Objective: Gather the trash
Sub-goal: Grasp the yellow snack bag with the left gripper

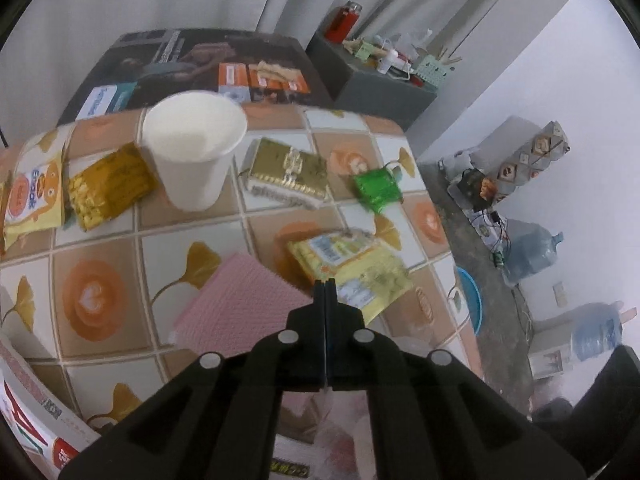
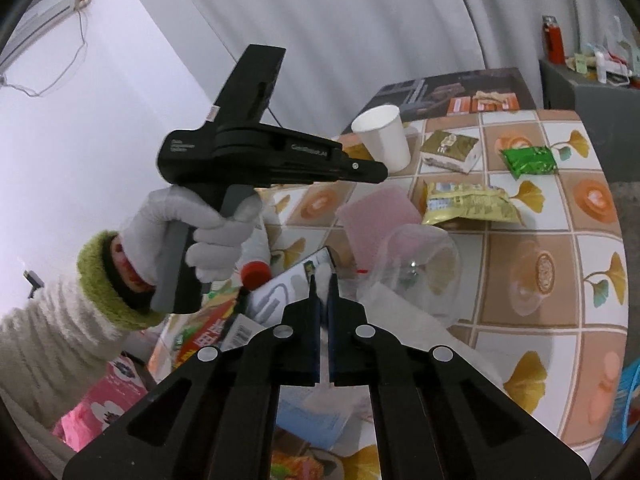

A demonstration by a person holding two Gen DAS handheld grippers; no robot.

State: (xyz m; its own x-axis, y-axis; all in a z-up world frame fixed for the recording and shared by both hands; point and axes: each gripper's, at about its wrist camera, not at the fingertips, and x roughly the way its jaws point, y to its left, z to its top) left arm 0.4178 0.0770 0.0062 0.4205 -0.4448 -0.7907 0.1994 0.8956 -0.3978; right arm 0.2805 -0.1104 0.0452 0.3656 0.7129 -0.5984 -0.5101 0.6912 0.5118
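Wrappers lie on the tiled table (image 1: 100, 240): a yellow snack bag (image 1: 356, 268), a green wrapper (image 1: 378, 190), a gold packet (image 1: 286, 174), a gold foil wrapper (image 1: 108, 190) and a yellow Break bag (image 1: 34, 200). A white paper cup (image 1: 194, 148) stands upright. My left gripper (image 1: 325, 284) is shut and empty, above the pink cloth (image 1: 236, 304) beside the yellow bag. It also shows in the right wrist view (image 2: 380, 172), held in a gloved hand. My right gripper (image 2: 322, 280) is nearly shut with a thin gap, empty, above a clear plastic bag (image 2: 416, 268).
A blue basin (image 1: 470, 300) and water jugs (image 1: 532, 252) sit on the floor to the right. A dark box (image 1: 208, 60) and a grey stand with clutter (image 1: 384, 80) are behind the table. Printed packages (image 2: 208, 328) lie near my right gripper.
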